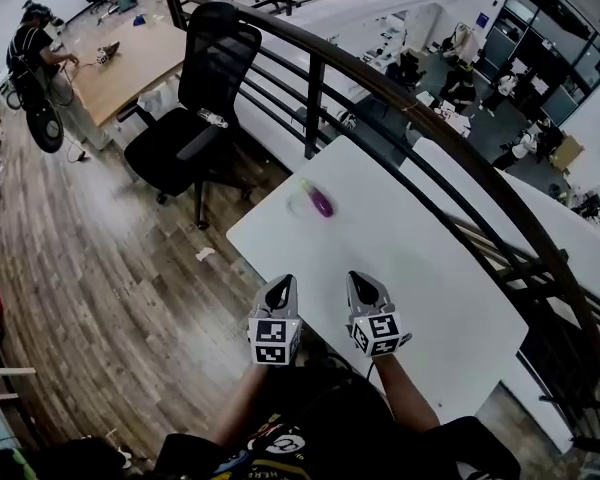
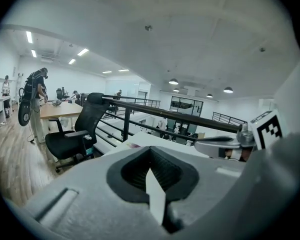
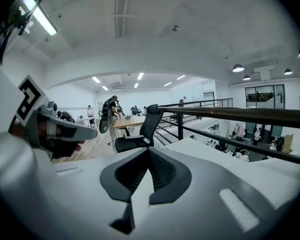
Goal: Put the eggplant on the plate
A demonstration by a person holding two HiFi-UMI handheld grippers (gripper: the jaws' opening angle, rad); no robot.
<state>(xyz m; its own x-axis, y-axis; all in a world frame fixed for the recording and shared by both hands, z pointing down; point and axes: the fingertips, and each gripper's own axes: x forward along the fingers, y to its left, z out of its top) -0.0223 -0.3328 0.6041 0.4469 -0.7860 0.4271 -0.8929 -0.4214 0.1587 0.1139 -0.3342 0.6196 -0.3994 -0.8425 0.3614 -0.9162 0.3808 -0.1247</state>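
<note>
A small purple eggplant [image 1: 321, 202] lies at the far left corner of the white table [image 1: 420, 268], against a pale round plate [image 1: 302, 204] that barely stands out from the tabletop; whether it rests on the plate I cannot tell. Both grippers hover side by side over the table's near edge, well short of the eggplant. My left gripper [image 1: 280, 286] has its jaws together with nothing between them, as the left gripper view [image 2: 155, 184] confirms. My right gripper [image 1: 360, 282] is likewise shut and empty [image 3: 142, 184]. Both point toward the railing.
A dark curved railing [image 1: 380, 78] runs behind the table. A black office chair [image 1: 195, 108] stands on the wooden floor to the left. Farther back a person [image 1: 35, 53] stands at a wooden desk [image 1: 130, 58].
</note>
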